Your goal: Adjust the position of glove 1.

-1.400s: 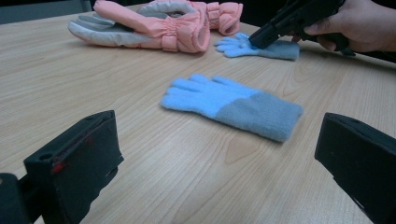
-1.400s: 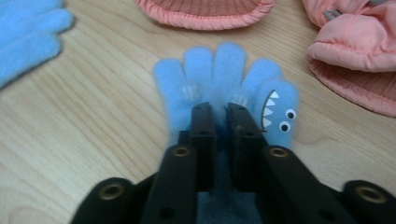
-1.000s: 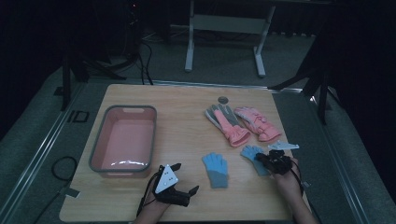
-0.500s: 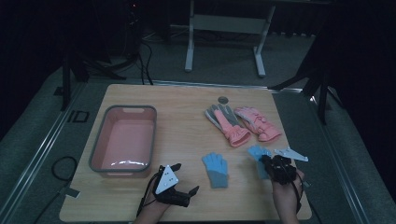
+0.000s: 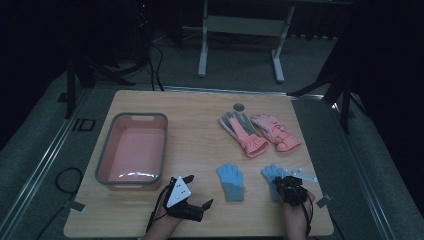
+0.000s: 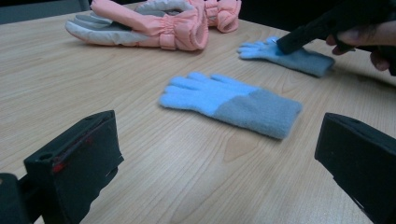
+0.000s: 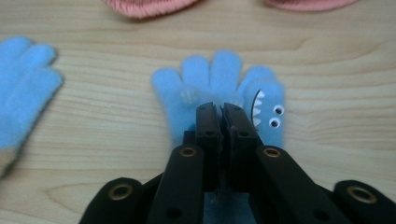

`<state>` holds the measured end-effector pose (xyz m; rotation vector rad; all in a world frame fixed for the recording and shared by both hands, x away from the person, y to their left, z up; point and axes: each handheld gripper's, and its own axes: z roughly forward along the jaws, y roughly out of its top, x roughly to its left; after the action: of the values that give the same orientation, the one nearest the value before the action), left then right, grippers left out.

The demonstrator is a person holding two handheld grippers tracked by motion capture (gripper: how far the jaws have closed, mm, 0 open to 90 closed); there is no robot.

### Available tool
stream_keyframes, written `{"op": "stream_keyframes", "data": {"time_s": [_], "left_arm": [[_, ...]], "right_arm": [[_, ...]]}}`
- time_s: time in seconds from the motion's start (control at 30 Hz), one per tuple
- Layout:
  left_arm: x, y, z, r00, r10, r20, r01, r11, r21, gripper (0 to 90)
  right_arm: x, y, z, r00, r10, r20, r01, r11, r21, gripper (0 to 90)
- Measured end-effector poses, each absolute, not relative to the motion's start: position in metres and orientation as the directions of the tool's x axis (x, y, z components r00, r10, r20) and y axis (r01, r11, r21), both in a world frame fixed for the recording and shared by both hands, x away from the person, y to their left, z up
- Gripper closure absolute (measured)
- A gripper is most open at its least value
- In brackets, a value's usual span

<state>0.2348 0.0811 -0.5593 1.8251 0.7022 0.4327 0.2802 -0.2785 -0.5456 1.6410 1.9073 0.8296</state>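
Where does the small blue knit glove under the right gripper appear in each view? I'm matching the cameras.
High view: the small blue knit glove lies lower right on the table, partly under the right gripper.
Left gripper view: upper right, a black jaw tip on it.
Right gripper view: centre, fingers pointing up, beyond the closed jaws.
Shared landmark: the second blue glove.

Left gripper (image 5: 192, 192): jaws wide apart, low over the desk's near edge; right gripper (image 7: 221, 108): jaws nearly together, tips down by the near-right corner.
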Motion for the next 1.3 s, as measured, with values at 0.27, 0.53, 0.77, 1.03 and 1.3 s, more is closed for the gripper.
{"op": "stream_keyframes", "data": {"time_s": [0.27, 0.53, 0.77, 1.03, 1.3], "left_arm": [[0.235, 0.081, -0.559, 0.762, 0.646, -0.035, 0.255, -0.249, 0.935, 0.2], [0.235, 0.082, -0.559, 0.759, 0.65, -0.041, 0.256, -0.239, 0.937, 0.2], [0.235, 0.081, -0.559, 0.761, 0.648, -0.042, 0.255, -0.239, 0.937, 0.2], [0.234, 0.081, -0.559, 0.757, 0.653, -0.033, 0.25, -0.242, 0.938, 0.2], [0.234, 0.081, -0.559, 0.759, 0.651, -0.036, 0.252, -0.242, 0.937, 0.2]], "right_arm": [[0.282, -0.277, -0.549, -0.175, 0.985, 0.004, 0.688, 0.119, 0.715, 78.3], [0.29, -0.294, -0.527, -0.287, 0.958, 0.0, 0.672, 0.201, 0.713, 66.4], [0.3, -0.319, -0.517, -0.525, 0.851, 0.002, 0.615, 0.378, 0.692, 63.5], [0.299, -0.325, -0.529, -0.572, 0.82, 0.021, 0.612, 0.41, 0.677, 62.2], [0.293, -0.321, -0.545, -0.563, 0.826, -0.022, 0.599, 0.427, 0.677, 69.2]]}}
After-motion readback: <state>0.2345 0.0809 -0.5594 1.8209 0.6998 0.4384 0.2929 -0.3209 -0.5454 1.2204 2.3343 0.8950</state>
